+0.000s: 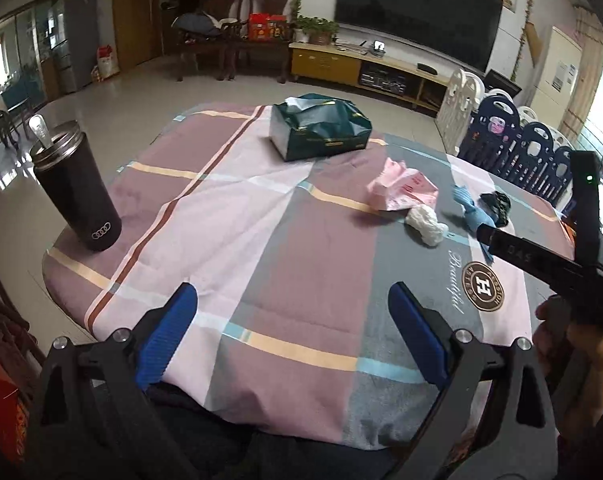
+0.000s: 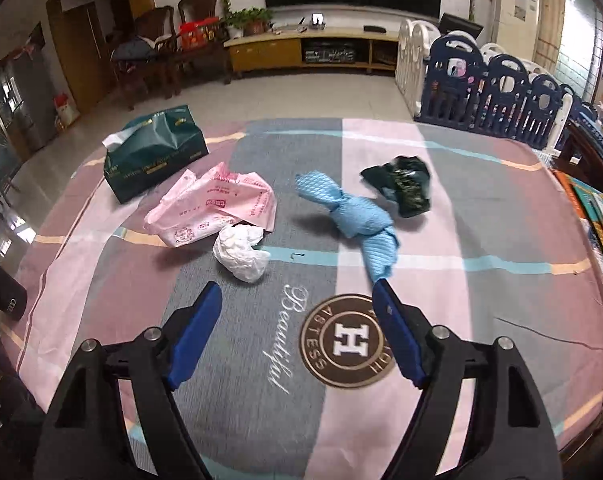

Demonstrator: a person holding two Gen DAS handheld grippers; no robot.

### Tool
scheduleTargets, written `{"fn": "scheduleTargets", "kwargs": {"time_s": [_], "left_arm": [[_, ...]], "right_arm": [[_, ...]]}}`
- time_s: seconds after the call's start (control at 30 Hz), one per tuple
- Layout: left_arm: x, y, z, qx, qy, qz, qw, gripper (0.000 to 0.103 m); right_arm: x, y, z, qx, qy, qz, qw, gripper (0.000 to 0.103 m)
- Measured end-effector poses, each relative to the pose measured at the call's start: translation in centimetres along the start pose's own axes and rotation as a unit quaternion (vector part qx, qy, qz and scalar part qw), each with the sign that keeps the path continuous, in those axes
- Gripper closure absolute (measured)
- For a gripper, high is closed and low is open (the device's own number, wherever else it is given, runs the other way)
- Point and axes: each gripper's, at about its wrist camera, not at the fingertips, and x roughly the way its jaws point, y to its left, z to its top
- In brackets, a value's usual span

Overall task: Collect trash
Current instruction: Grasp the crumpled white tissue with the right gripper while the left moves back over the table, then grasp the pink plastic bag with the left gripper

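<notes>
Trash lies on the patchwork tablecloth (image 2: 441, 184): a crumpled pink wrapper (image 2: 217, 208), a white tissue wad (image 2: 241, 254), a knotted blue cloth (image 2: 357, 220) and a crushed dark green wrapper (image 2: 405, 188). My right gripper (image 2: 297, 288) is open over the cloth just short of them, the tissue ahead of its left finger and the blue cloth's tail at its right fingertip. My left gripper (image 1: 291, 296) is open above the table's near edge, nothing between its fingers. The left wrist view shows the pink wrapper (image 1: 401, 190), tissue wad (image 1: 425, 222) and blue cloth (image 1: 471, 210) at the right.
A dark green tissue box (image 1: 319, 128) stands at the table's far side. A black tumbler (image 1: 77, 192) with a spoon in it sits at the left edge. A hand (image 1: 577, 344) holds the right gripper's body. A playpen fence (image 2: 497, 92) and books (image 2: 597, 216) are to the right.
</notes>
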Motion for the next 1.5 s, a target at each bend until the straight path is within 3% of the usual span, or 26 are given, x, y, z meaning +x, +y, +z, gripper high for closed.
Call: {"fn": "scheduleTargets", "kwargs": {"time_s": [0.3,0.37,0.43,0.5,0.63,0.73,0.87,1.0,1.03,1.1,1.13,1.17,1.33,1.5], "left_arm": [[3.6,2.4,3.3,-0.06,0.007,-0.002,0.9982,0.007],[4.3,2.4,4.4,-0.069,0.002,-0.01,0.9975,0.007],[4.9,2.0,5.5,-0.075,-0.001,-0.024,0.9969,0.007],[5.8,1.2,6.7,-0.073,-0.001,-0.042,0.9964,0.007],[8.4,-2.6,8.9,-0.031,0.005,-0.082,0.9961,0.005],[11.6,-6.9,9.5,0.048,0.019,-0.081,0.9953,0.004],[15.6,-12.5,9.6,0.148,0.037,-0.08,0.985,0.004],[18.9,-15.2,9.7,0.164,0.074,-0.096,0.9791,0.004],[19.4,-15.6,9.6,0.16,0.078,-0.103,0.9786,0.008],[20.0,-15.9,9.2,0.151,0.091,-0.11,0.9781,0.042],[20.3,-16.0,8.9,0.149,0.106,-0.112,0.9767,0.072],[20.4,-16.0,8.5,0.147,0.122,-0.118,0.9744,0.083],[16.0,-14.1,5.7,0.134,0.098,-0.109,0.9801,0.089],[6.1,-10.7,2.5,0.093,0.04,-0.098,0.99,0.09]], "right_arm": [[7.7,2.8,2.3,-0.018,0.051,0.03,0.998,0.027],[8.8,3.3,2.5,-0.028,0.057,0.036,0.997,0.041],[9.5,3.6,2.3,-0.04,0.074,0.061,0.995,0.069],[9.4,3.5,2.1,-0.042,0.081,0.085,0.992,0.084],[6.4,1.2,1.0,-0.019,0.082,0.09,0.992,0.086],[2.3,-1.2,-0.8,-0.023,0.075,0.076,0.994,0.086],[-3.7,-5.2,-4.4,-0.015,0.063,0.07,0.995,0.086],[-8.2,-8.5,-8.2,0.021,0.057,0.06,0.996,0.086],[-9.1,-9.1,-9.0,0.03,0.054,0.055,0.997,0.086],[-10.8,-10.2,-10.7,0.048,0.051,0.047,0.996,0.086],[-11.6,-10.5,-11.4,0.054,0.049,0.041,0.996,0.086],[-12.2,-10.8,-11.9,0.06,0.048,0.037,0.996,0.086],[-14.5,-11.3,-13.0,0.074,0.033,0.026,0.996,0.086],[-16.8,-11.4,-14.0,0.088,0.02,0.025,0.996,0.086]]}}
